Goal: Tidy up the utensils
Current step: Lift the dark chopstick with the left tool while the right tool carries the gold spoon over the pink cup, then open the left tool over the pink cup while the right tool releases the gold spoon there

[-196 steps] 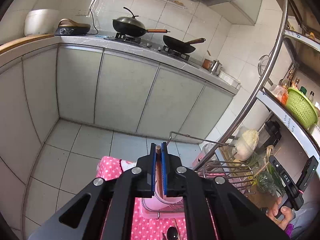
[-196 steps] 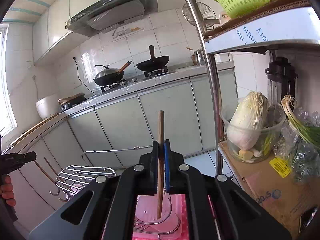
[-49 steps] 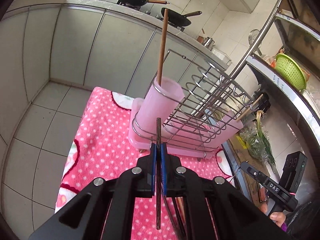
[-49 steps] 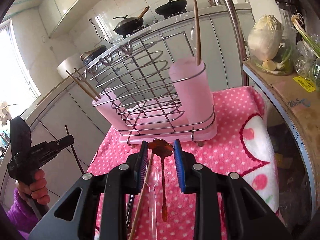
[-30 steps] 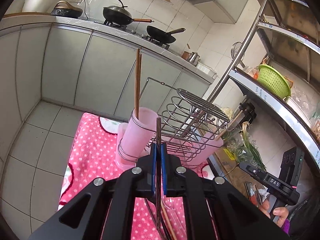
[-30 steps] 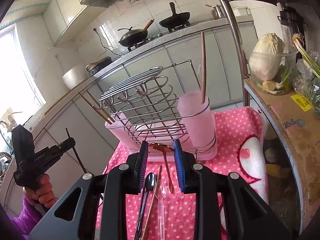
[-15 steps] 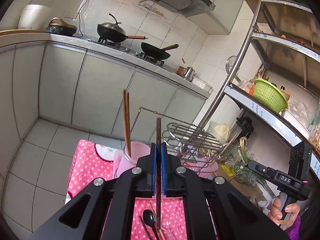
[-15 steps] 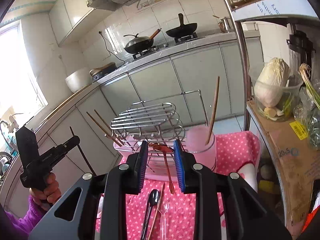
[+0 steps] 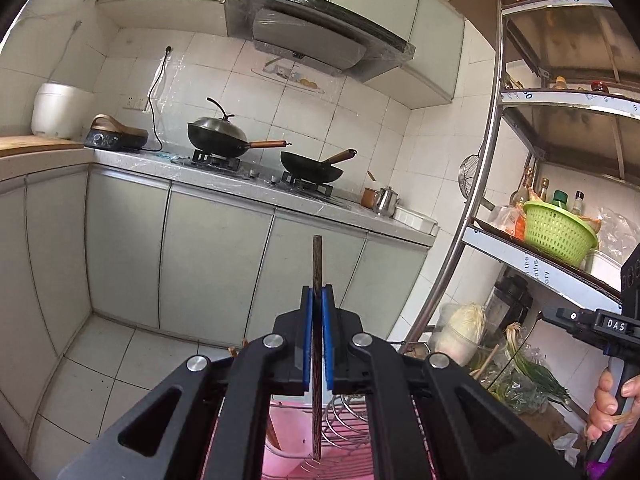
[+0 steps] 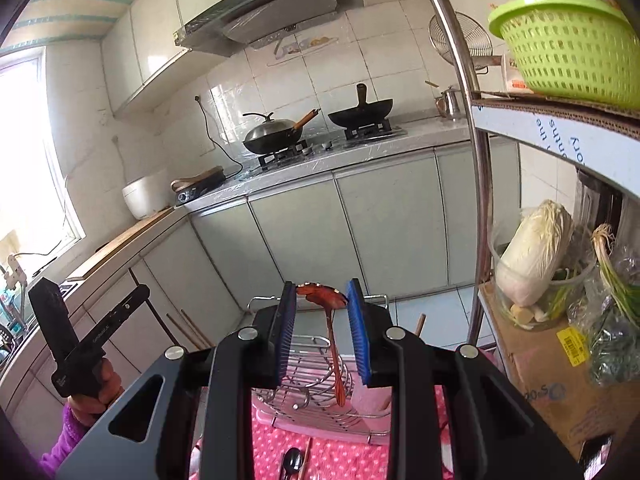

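Utensils: two in hand, the rest below. Notes run left to right.

Left hand-held gripper [image 9: 316, 334]: jaws pinched nearly together on a dark chopstick [image 9: 317, 344], held upright. Its top stands clear above the pads; its lower tip hangs over the pink cup [image 9: 286, 450], at 6 o'clock in the left view. Brown stick ends already show at the cup, about 7 o'clock of the tip. I cannot tell whether the tip is over the cup mouth or just beside it.

Wire rack [image 10: 316, 376] on its pink tray sits on the pink dotted cloth [image 10: 340, 460] covering the desk, at 6 o'clock in the right view.

Right hand-held gripper [image 10: 322, 330]: jaws partly open, holding an amber spoon [image 10: 330, 320] by the bowl, which spans the pads. The handle hangs down over the rack, its end near the cup at 5 o'clock. A black spoon [image 10: 293, 460] lies on the cloth, not yet sorted.

Judgement: I am at the carry-and-drop step, with part of the task left.

To do it well:
- Bring the chopstick tip over the cup mouth before lowering.
- Keep it vertical and release only once the tip is inside.
- The spoon grip looks shallow, so I move slowly and avoid tilting.
- Thread the spoon handle clear of the rack wires.
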